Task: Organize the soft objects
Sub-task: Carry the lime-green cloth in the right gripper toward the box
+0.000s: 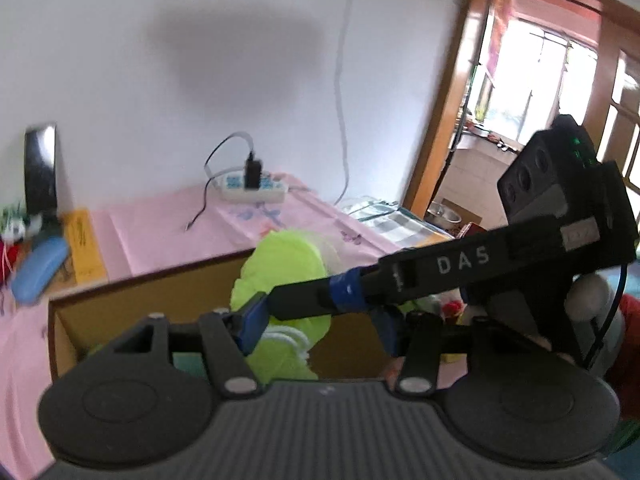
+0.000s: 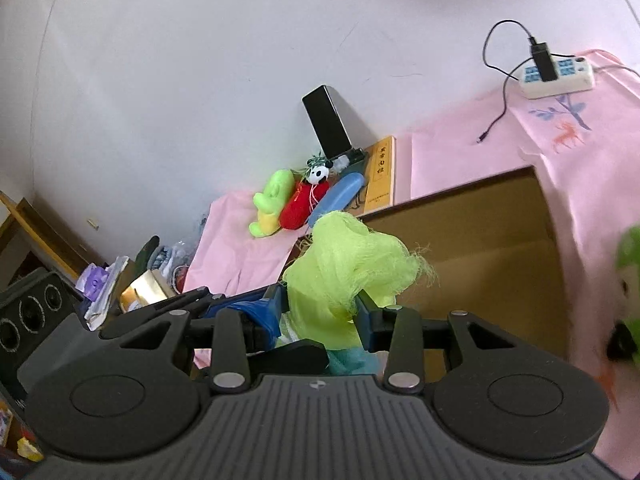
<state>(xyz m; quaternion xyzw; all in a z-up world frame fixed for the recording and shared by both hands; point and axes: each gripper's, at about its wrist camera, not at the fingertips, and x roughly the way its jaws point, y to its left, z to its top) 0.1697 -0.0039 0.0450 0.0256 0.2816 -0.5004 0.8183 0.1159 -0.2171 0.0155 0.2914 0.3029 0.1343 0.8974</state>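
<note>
Green cloth [image 2: 352,264] over the box [image 2: 480,240]: light, limp, fraying. Right gripper [image 2: 320,312] pinches its bunched middle; left gripper [image 1: 316,320] pinches it too. Hold bunches, not edges.

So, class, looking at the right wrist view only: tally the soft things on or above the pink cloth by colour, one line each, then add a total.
Lime green: 2, the gauzy cloth and the plush toy
Red: 1, the plush toy
Black and white: 1, the panda
Total: 4
</note>
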